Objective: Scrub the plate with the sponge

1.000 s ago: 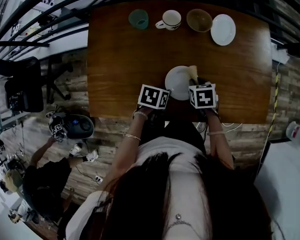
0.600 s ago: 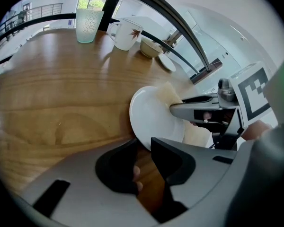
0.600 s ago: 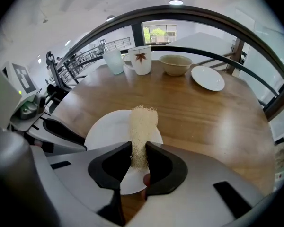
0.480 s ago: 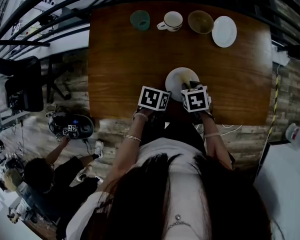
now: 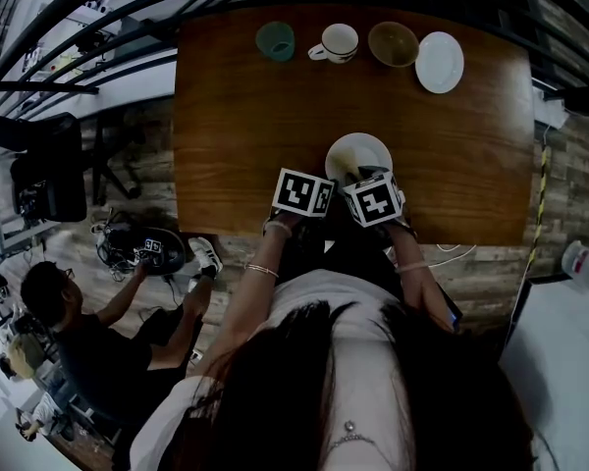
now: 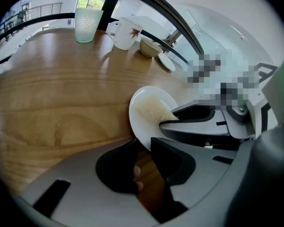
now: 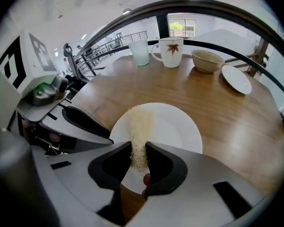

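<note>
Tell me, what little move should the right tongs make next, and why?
Probably sweep the yellowish sponge strip across to the bare side of the round white plate. The right tongs pinch it on the plate's left half in the right gripper view, and the left tongs seem to clamp the rim.

Counted on one table (image 5: pixel 236 116): plate (image 5: pixel 365 146) (image 5: pixel 440 62) ×2, sponge (image 7: pixel 140 131) ×1, tumbler (image 5: pixel 274 39) ×1, mug (image 5: pixel 339 40) ×1, bowl (image 5: pixel 393 42) ×1, gripper (image 6: pixel 143 144) (image 7: pixel 138 148) ×2.

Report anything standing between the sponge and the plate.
Nothing visible does. The sponge, clamped in the right gripper, lies against the plate; the left gripper pinches the plate's rim, clear of the sponge.
</note>
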`<state>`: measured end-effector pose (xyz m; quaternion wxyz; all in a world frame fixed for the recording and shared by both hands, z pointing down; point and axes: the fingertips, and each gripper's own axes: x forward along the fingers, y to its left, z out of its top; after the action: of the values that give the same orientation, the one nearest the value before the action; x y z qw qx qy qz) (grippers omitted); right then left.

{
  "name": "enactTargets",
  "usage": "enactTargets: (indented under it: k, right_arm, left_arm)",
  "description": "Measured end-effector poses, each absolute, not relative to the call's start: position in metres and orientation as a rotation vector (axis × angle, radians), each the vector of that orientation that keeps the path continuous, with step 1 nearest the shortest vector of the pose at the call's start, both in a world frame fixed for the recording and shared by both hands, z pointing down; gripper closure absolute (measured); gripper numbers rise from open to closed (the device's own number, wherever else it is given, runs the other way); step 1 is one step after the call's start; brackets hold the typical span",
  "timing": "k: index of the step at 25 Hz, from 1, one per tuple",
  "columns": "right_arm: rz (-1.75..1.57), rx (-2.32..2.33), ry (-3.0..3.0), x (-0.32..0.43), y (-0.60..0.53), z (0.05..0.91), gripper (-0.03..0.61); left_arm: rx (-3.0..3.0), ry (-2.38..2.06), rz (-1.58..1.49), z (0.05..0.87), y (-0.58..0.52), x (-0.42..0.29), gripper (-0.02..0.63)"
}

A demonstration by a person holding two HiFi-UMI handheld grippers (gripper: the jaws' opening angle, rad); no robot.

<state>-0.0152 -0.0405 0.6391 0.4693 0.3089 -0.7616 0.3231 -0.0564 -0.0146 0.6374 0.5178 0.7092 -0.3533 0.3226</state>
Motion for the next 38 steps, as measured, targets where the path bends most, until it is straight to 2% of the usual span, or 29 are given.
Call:
enactTargets:
  k: [13,28,38]
  right_arm:
    - [0.836,1.025,-1.731,0.070,-0.064,0.628,0.477]
    - [0.886,0.732,-1.824,-0.010,-0.017,0.638,0.477]
    - [0.918,0.866,-1.775,0.033,-0.031,0.637,0.477]
  left_arm:
    - [1.690,-0.851,0.760,0.638,-0.014,-0.056,0.523]
    - [1.669,-0.842,0.744,0.638,-0.014,-0.055,0.523]
    - [1.661,-0.842,0.745,0.639,-0.013,-0.055,0.523]
